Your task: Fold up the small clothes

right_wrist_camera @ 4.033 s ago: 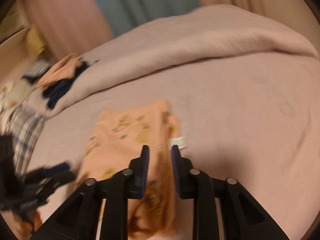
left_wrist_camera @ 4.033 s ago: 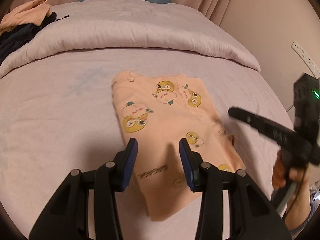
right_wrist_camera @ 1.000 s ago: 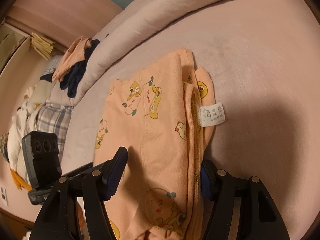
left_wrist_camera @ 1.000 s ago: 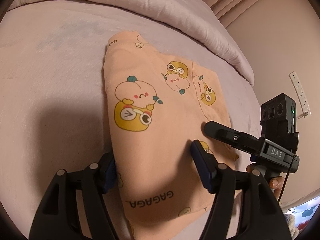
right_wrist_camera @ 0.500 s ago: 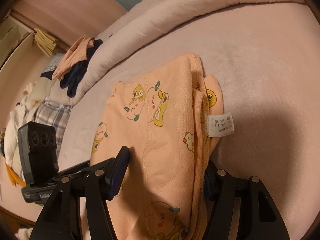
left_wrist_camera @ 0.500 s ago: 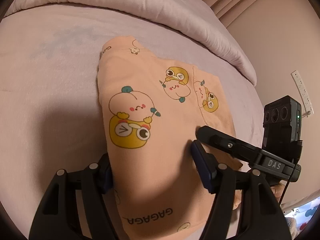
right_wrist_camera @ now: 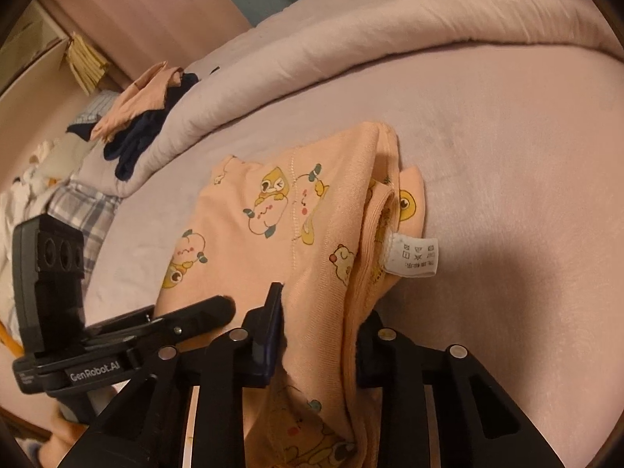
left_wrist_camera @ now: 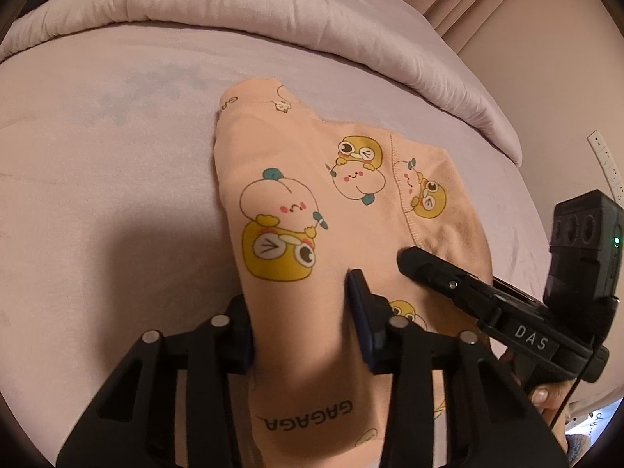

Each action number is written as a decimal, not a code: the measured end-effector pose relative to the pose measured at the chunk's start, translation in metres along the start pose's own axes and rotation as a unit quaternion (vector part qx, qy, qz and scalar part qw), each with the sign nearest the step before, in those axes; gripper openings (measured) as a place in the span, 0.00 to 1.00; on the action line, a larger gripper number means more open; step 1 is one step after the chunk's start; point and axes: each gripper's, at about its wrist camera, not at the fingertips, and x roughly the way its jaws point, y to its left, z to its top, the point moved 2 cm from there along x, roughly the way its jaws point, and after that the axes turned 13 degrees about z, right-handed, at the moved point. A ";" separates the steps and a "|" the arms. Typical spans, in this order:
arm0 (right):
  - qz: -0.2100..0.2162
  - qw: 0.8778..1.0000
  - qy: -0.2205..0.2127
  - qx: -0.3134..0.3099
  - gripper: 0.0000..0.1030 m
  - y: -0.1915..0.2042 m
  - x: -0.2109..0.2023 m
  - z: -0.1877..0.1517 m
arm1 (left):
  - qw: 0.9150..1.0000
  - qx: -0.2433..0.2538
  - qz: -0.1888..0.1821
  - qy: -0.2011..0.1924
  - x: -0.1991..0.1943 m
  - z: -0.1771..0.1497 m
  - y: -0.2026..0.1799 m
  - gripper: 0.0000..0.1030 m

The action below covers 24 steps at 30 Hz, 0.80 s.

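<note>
Pale pink bedding covers the bed (left_wrist_camera: 97,202), and it looks soft, with a thick rolled duvet (left_wrist_camera: 273,11) lying across the far side. On the sheet lies the peach garment (left_wrist_camera: 312,195), printed with small cartoon animals, already folded into a long shape; its near end is raised off the sheet by both tools. The left gripper (left_wrist_camera: 300,312) has its fingers set rather wide on the left edge of this near end, with cloth between them, and the right gripper (right_wrist_camera: 319,331) takes the right edge in the same manner; how firmly either one presses I cannot tell. A white care label (right_wrist_camera: 413,253) hangs out at the right side of the folded layers. I think the main danger is that the layers slide apart when the near end is carried forward, because several edges are stacked loosely there, and a soft mattress gives little support for a sharp crease. Both tools also stand close together, so they could knock. Behind, a pile of other clothes (right_wrist_camera: 144,117) rests on the duvet, and curtains (right_wrist_camera: 156,4) close off the background.
</note>
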 end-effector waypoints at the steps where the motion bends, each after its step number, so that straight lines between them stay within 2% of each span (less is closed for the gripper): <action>1: -0.005 1.000 -0.002 -0.006 0.26 0.003 -0.001 0.000 | 1.000 0.000 0.001 -0.001 -0.001 0.000 0.000 0.34; 8: -0.015 0.999 -0.020 -0.029 0.23 0.015 -0.007 -0.002 | 1.000 0.019 0.014 -0.019 -0.012 -0.003 -0.007 0.26; 24: -0.001 0.997 -0.038 -0.069 0.23 0.056 -0.040 -0.017 | 0.997 0.048 0.021 -0.055 -0.054 -0.023 -0.012 0.25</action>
